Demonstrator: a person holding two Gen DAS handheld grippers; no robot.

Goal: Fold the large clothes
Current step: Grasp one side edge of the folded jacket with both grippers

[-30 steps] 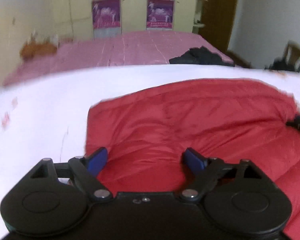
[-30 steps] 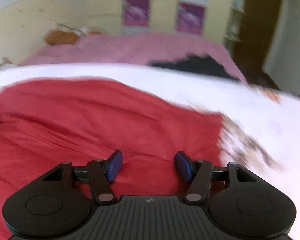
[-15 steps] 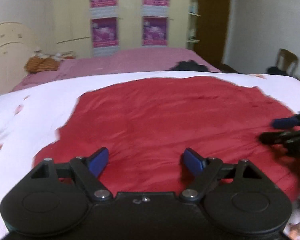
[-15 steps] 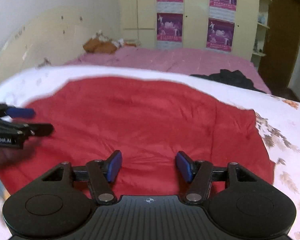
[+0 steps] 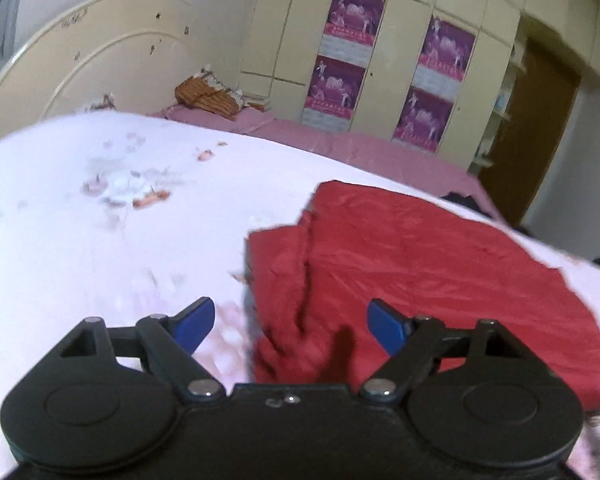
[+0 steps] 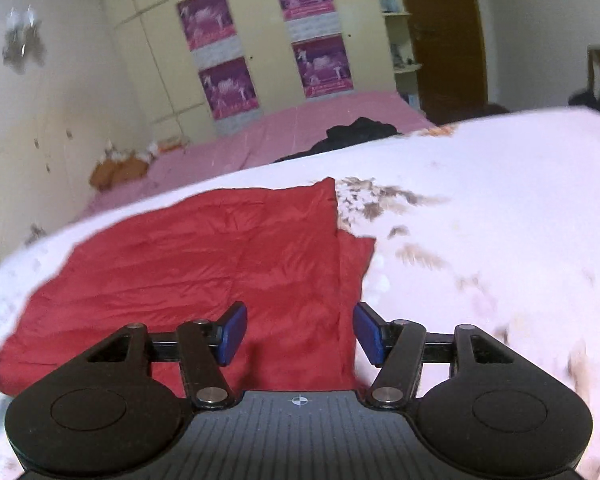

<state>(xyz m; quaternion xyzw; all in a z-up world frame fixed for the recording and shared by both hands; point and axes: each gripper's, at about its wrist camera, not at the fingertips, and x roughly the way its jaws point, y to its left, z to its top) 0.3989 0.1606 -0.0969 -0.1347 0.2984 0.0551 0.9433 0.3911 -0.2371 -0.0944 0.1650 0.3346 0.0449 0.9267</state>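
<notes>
A large red garment (image 5: 420,272) lies flat on the white floral bedsheet (image 5: 100,220). In the left wrist view its left edge shows layered folds, and my left gripper (image 5: 290,326) is open and empty just above that near left corner. In the right wrist view the red garment (image 6: 204,264) shows its right edge, with a lower layer sticking out to the right. My right gripper (image 6: 300,332) is open and empty over that near right edge.
A second bed with a pink cover (image 6: 300,128) stands behind, with a dark garment (image 6: 360,130) on it. A cream headboard (image 5: 80,76) is at the left. Wardrobe doors with purple posters (image 5: 348,64) and a brown door (image 6: 440,32) line the back wall.
Both grippers have swung outward: the left one to the garment's left edge, the right one to its right edge. Both stay open. The other gripper no longer shows in either view.
</notes>
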